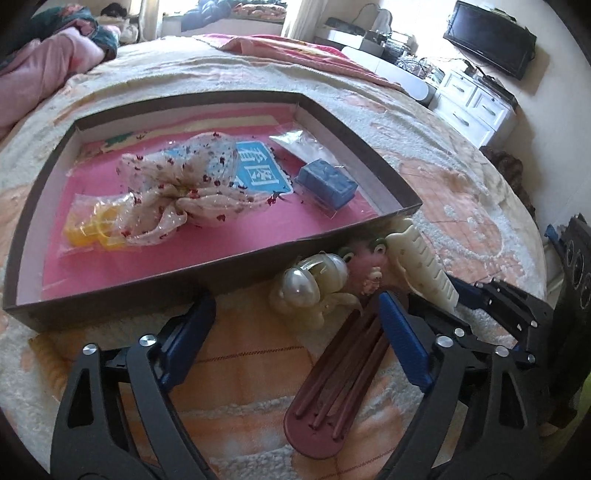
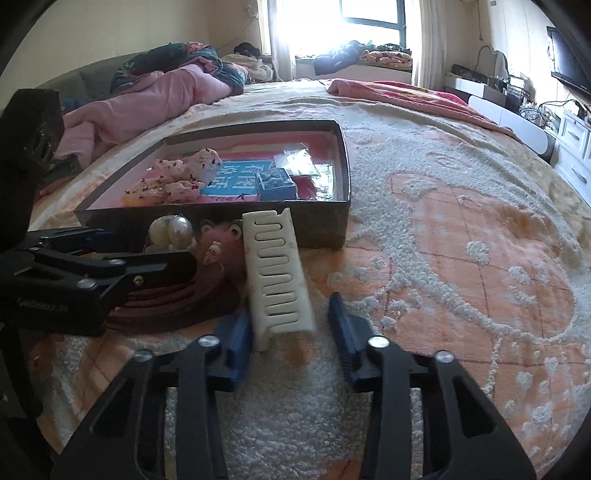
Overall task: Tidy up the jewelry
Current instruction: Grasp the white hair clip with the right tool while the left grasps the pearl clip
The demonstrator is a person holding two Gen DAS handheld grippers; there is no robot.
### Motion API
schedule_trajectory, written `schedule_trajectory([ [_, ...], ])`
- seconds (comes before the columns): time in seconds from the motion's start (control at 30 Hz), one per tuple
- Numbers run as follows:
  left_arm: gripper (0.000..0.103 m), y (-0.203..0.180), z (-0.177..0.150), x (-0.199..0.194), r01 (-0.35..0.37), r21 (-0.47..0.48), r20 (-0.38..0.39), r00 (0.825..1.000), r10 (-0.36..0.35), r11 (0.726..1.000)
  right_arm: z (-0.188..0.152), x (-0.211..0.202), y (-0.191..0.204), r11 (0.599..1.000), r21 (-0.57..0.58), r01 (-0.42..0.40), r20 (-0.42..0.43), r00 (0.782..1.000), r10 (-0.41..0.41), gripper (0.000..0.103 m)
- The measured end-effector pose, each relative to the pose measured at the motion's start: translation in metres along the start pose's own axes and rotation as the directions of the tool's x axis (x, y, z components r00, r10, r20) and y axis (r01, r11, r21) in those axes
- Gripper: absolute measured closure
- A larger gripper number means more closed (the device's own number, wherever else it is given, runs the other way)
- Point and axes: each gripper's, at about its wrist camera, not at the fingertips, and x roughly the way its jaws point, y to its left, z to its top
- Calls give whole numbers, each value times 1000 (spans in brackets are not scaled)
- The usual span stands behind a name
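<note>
- Left gripper (image 1: 291, 332): jaws apart, low over the bedspread (image 2: 461, 258) just in front of the box (image 1: 207, 273). The pearl clip (image 1: 314, 280) sits at the mouth of the jaws; the brown comb (image 1: 343, 354) lies against the inner face of one blue pad, not clamped.
- Right gripper (image 2: 291, 332): jaws set around the near end of the white clip (image 2: 275, 269). One pad is touching or nearly touching its side, a gap is seen at the other pad; a firm grip cannot be confirmed, the edge is blurred.
- White clip: tilted, far end propped on the box's front wall, near end on the bedspread.
- Jewelry cluster outside the box, tight against its front wall: pearl clip, pink frog clip (image 2: 218, 243), white clip, brown comb, all touching or just beside each other.
- The left gripper's finger is seen across the brown comb in the right wrist view, crowding the white clip's left side.
- Inside the box, on a pink liner: floral scrunchie (image 1: 177, 184), yellow items in a clear bag (image 1: 96, 225), blue card (image 1: 258, 170), blue case (image 1: 327, 184), another clear bag (image 1: 295, 142).
- Around: pink quilt (image 2: 147, 96), window (image 2: 369, 22), TV (image 1: 487, 37), white drawers (image 1: 476, 107), well apart from the work area.
</note>
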Motion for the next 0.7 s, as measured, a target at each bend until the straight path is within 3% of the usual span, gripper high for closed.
schedule_trajectory([
  [0.1,35,2,0,1,5,-22,-3,1000,-5,1000,0,0,2,1000,-6,-1,1,1000,1,74],
  [0.2,63,3,0,0,4,-25,-1,1000,-5,1000,0,-2,1,1000,-2,-7,3,1000,7,74],
  [0.23,68,1,0,0,15,-25,-3,1000,-15,1000,0,-2,1,1000,0,-9,4,1000,9,75],
  [0.7,69,-6,-2,-28,8,9,48,999,-8,1000,2,-23,-6,998,48,-31,54,998,28,77],
])
